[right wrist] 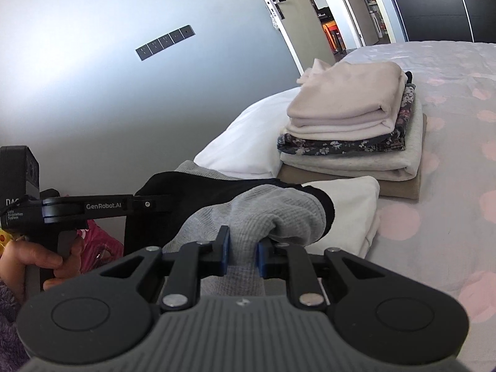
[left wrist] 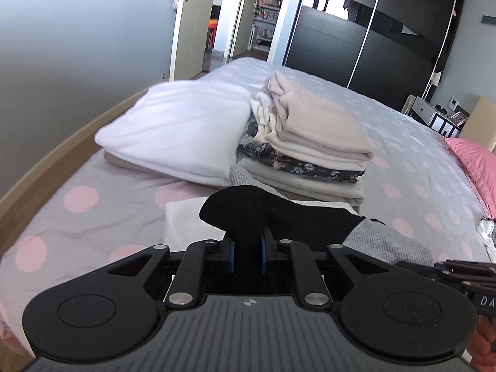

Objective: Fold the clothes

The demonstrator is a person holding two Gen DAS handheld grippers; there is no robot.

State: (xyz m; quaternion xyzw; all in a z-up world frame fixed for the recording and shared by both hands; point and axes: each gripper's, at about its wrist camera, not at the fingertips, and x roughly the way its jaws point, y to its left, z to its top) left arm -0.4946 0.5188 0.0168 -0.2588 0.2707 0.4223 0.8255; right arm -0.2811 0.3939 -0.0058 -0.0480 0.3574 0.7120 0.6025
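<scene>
A grey and black garment (left wrist: 279,214) is held stretched between both grippers above the bed. My left gripper (left wrist: 247,248) is shut on its black part. My right gripper (right wrist: 241,248) is shut on its grey ribbed part (right wrist: 272,214). The left gripper also shows in the right wrist view (right wrist: 155,204) at the left, clamping the black end. A folded white cloth (left wrist: 186,220) lies on the bed under the garment; it also shows in the right wrist view (right wrist: 350,207).
A stack of folded clothes (left wrist: 310,142) stands on the dotted bedspread (left wrist: 77,217), next to a white folded piece (left wrist: 173,130). A pink pillow (left wrist: 477,161) lies at the right. A black wardrobe (left wrist: 372,31) and an open door (left wrist: 192,21) are behind the bed.
</scene>
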